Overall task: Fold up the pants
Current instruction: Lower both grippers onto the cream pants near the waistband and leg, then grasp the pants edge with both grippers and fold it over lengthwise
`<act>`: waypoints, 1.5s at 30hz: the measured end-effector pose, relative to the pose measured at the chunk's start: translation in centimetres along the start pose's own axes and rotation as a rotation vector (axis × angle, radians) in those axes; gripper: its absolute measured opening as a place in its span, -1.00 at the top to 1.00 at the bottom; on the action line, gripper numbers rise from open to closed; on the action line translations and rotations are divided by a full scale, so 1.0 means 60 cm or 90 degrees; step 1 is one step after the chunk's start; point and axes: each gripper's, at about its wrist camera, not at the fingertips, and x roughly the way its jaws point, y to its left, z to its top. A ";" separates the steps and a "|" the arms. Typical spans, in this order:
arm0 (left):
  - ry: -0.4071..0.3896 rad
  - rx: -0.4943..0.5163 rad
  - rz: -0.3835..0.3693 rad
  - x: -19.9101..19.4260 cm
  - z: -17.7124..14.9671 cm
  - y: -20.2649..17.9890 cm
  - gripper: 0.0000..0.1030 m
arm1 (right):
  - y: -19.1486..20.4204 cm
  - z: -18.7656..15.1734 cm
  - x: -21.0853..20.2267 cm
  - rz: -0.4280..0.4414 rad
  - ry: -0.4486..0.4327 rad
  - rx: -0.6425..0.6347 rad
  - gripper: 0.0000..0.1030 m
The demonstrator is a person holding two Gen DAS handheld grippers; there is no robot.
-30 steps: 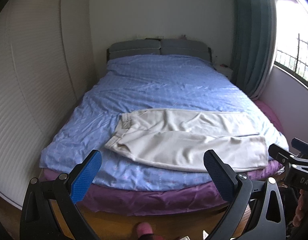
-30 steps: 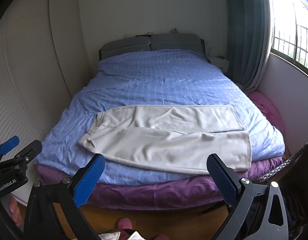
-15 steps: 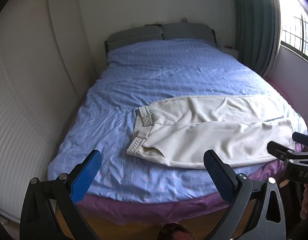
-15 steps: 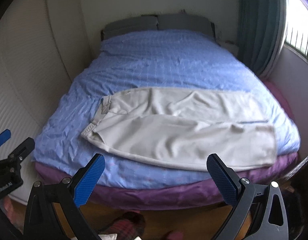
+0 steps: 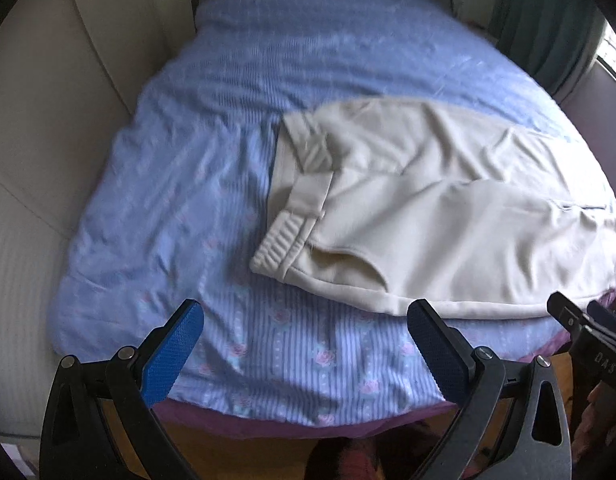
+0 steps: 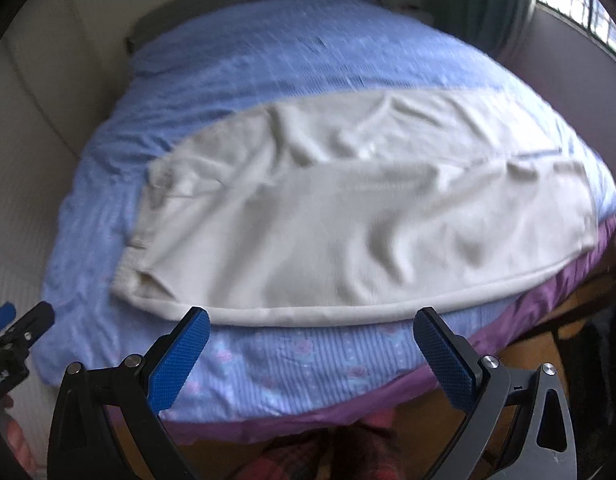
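Cream pants (image 5: 448, 208) flat on blue bedcover (image 5: 188, 184); left gripper (image 5: 306, 350), right gripper (image 6: 310, 346) fingers spread wide, holding nothing

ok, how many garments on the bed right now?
1. A single pair of cream pants lies flat on the blue bedspread near the foot edge, waistband left. Both grippers are open; nothing else shows, though something could lie underneath.

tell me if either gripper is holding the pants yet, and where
Nothing is held. Left gripper and right gripper are both open, short of the pants.
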 end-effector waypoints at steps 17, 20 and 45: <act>0.138 -0.044 -0.038 0.229 0.011 -0.014 -1.00 | -0.055 -0.045 0.215 -0.058 0.071 0.172 -0.98; 0.179 -0.075 -0.066 0.256 0.003 -0.006 -1.00 | -0.062 -0.054 0.233 -0.050 0.084 0.199 -0.98; 0.170 -0.193 -0.197 0.139 0.064 0.055 0.79 | -0.067 0.063 0.124 0.038 0.026 0.169 0.75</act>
